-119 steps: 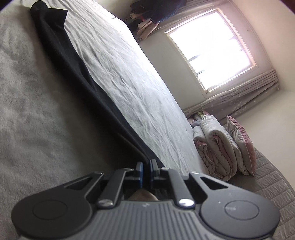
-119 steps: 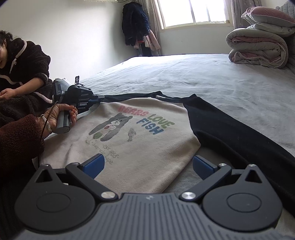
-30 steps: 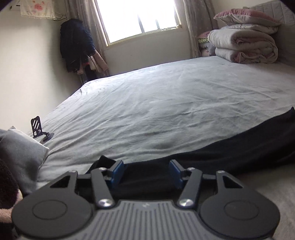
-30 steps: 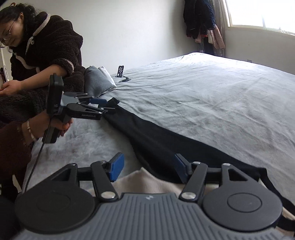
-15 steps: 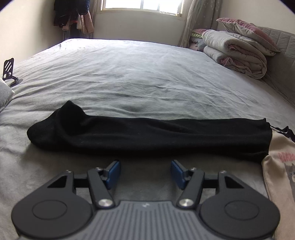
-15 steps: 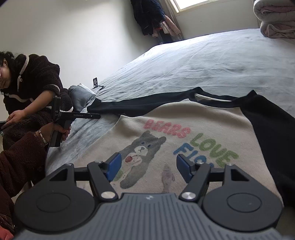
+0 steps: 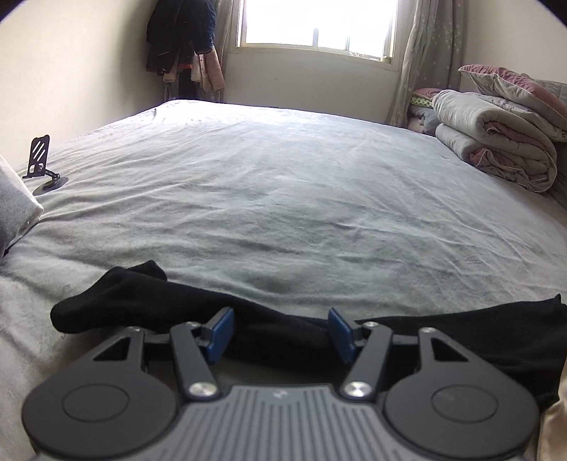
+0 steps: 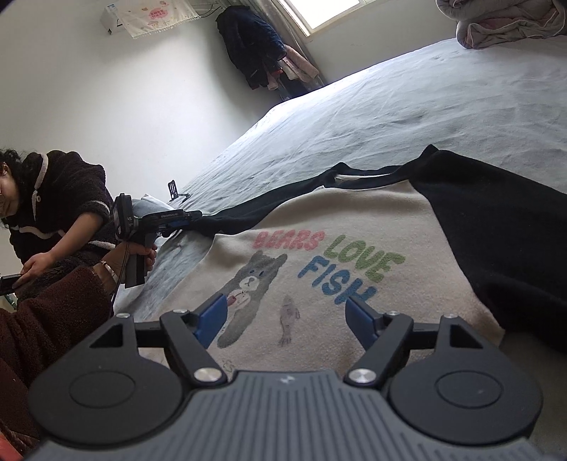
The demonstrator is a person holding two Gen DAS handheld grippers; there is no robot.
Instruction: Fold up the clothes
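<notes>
A: Wide grey bed (image 7: 283, 184) here, and most of it lies bare. The far edge runs under the window (image 7: 315, 25), and the left edge carries a small black phone stand (image 7: 40, 166).

B: The right side is hemmed in, though. Rolled quilts (image 7: 496, 142) are stacked there against the headboard side.

A: And the sweatshirt (image 8: 319, 269)? It lies flat at the near end of the bed, cream front up, the bear print and "BEARS LOVE FISH" facing the right wrist camera.

B: Its left black sleeve (image 7: 149, 301) stretches out sideways across the sheet, cuff lying loose. The other sleeve (image 8: 496, 230) runs off to the right.

A: Now the left gripper (image 7: 280, 333). Its blue pads stand apart, and the jaws have just been opening. The sleeve passes behind the gap, but neither pad presses on it. So it is released.

B: From the right wrist camera, that same gripper (image 8: 193, 214) sits right at the sleeve's cuff, held in a person's hand (image 8: 141, 253).

A: The right gripper (image 8: 287, 315) hangs over the cream chest, jaws spread wide and just widened further. Nothing sits between the pads; the printed bear and fish show through the gap.

B: A second person (image 8: 53, 212) sits beside the bed's left edge.
</notes>
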